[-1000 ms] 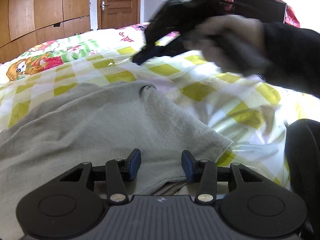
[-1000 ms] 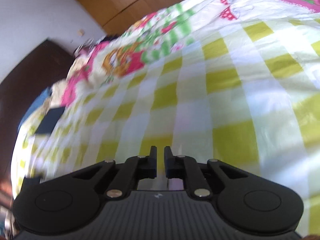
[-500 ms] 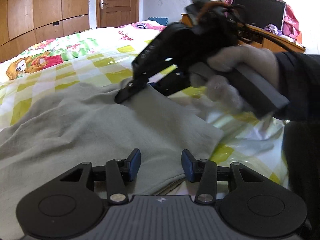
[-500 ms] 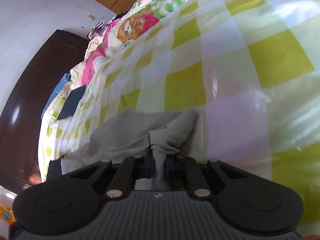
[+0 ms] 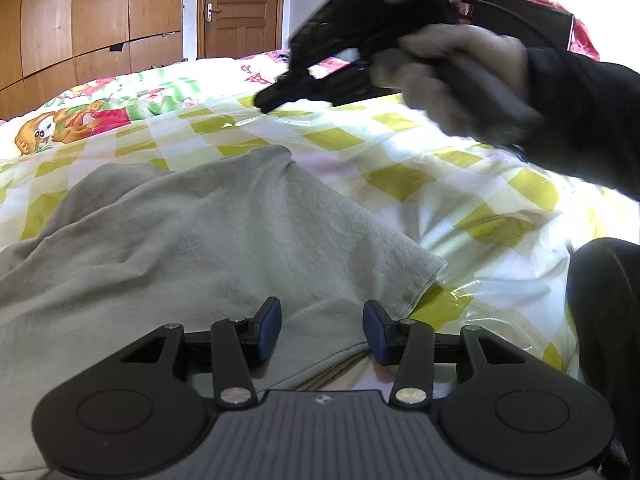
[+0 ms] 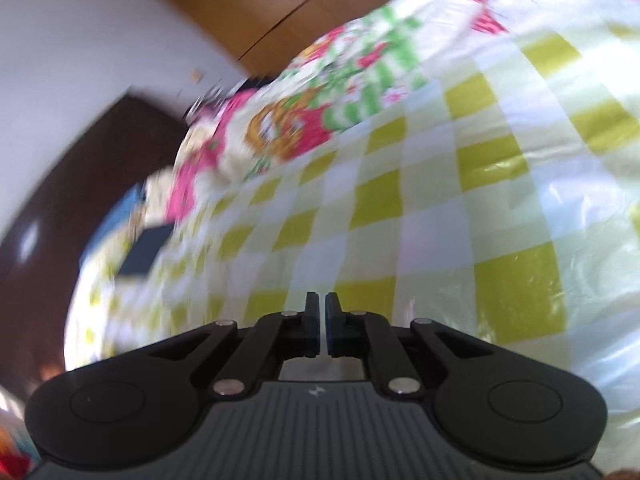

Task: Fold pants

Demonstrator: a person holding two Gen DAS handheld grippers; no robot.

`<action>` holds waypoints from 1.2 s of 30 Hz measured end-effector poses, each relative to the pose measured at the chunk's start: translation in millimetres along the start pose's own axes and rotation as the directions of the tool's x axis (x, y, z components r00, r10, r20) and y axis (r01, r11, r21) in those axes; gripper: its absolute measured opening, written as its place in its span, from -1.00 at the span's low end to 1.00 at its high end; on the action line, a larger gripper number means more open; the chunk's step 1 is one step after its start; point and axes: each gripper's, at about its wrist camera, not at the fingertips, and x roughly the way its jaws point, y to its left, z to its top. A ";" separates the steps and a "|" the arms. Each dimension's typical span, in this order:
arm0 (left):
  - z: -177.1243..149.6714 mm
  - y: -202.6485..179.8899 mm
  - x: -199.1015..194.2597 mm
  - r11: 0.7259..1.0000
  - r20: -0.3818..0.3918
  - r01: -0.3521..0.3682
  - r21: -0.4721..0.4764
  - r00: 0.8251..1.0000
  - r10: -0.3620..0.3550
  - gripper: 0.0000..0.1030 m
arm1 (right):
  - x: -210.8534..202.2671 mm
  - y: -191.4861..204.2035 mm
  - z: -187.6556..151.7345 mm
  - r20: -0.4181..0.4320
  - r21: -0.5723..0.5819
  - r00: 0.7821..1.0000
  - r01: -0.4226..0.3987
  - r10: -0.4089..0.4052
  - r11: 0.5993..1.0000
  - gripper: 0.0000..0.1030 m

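One pair of grey pants [image 5: 208, 248] lay on the bed [image 5: 460, 184], filling the left wrist view from 9 o'clock through the centre. Its folded edge ran from a raised bump near 12 o'clock down to a squared corner at about 3 o'clock, then back toward the near hem at 6 o'clock, where layered edges showed. Beyond that edge, the yellow-checked cover lay bare from 12 to 4 o'clock.

The left gripper [image 5: 322, 330] hung low over the near hem, its jaws spread wide with cloth beneath them, gripping nothing. The right gripper [image 5: 320, 72], blurred, was held in a gloved hand [image 5: 452, 80] above the bed at 1 o'clock, well apart from the pants. In its own view the right gripper [image 6: 321, 328] had its jaws pressed nearly together with only a thin gap, holding nothing, over bare checked cover [image 6: 460, 200].

One door [image 5: 244, 8] stood at 12 o'clock and a wardrobe [image 5: 80, 20] at 10 o'clock. Two grippers, one gloved hand.
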 end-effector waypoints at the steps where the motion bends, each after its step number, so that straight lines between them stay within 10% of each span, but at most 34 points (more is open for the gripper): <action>1: -1.1 1.0 -0.2 1.000 0.006 0.004 0.000 1.000 -0.004 0.12 | -2.9 11.0 -6.2 -0.026 -0.109 0.999 0.031 -0.034 0.994 -0.86; 9: -0.7 2.9 0.4 1.000 0.006 0.006 0.002 1.000 -0.006 0.12 | 38.4 31.3 -16.8 -0.280 -0.468 0.945 0.020 -0.169 0.884 -0.85; 12: -0.3 4.3 1.2 1.000 0.007 0.012 0.000 1.000 -0.012 0.13 | 26.7 45.7 -23.8 -0.258 -0.566 0.950 0.000 -0.176 0.825 -0.81; 16: -1.3 4.6 1.4 1.000 0.013 0.017 -0.003 1.000 -0.017 0.14 | 36.5 63.7 -36.2 -0.265 -0.705 0.941 -0.039 -0.212 0.708 -0.21; 19: -1.1 4.3 1.4 1.000 0.012 0.014 -0.003 1.000 -0.014 0.14 | 54.5 68.6 -36.4 -0.221 -0.750 0.944 -0.004 -0.245 0.662 -0.49; 20: -1.2 4.0 1.6 1.000 0.012 0.014 -0.002 1.000 -0.013 0.14 | 61.3 69.0 -33.4 -0.206 -0.747 0.941 0.025 -0.267 0.665 -0.98; 25: -3.0 4.9 1.2 1.000 0.020 0.017 -0.007 1.000 -0.017 0.14 | 68.1 45.8 9.9 -0.130 -0.504 0.959 0.156 -0.253 0.850 -1.00; 36: -0.5 5.2 -7.7 0.999 0.038 0.015 -0.032 0.999 -0.014 0.18 | -0.7 16.0 -54.7 -0.284 -0.133 0.953 0.066 -0.102 0.989 -0.38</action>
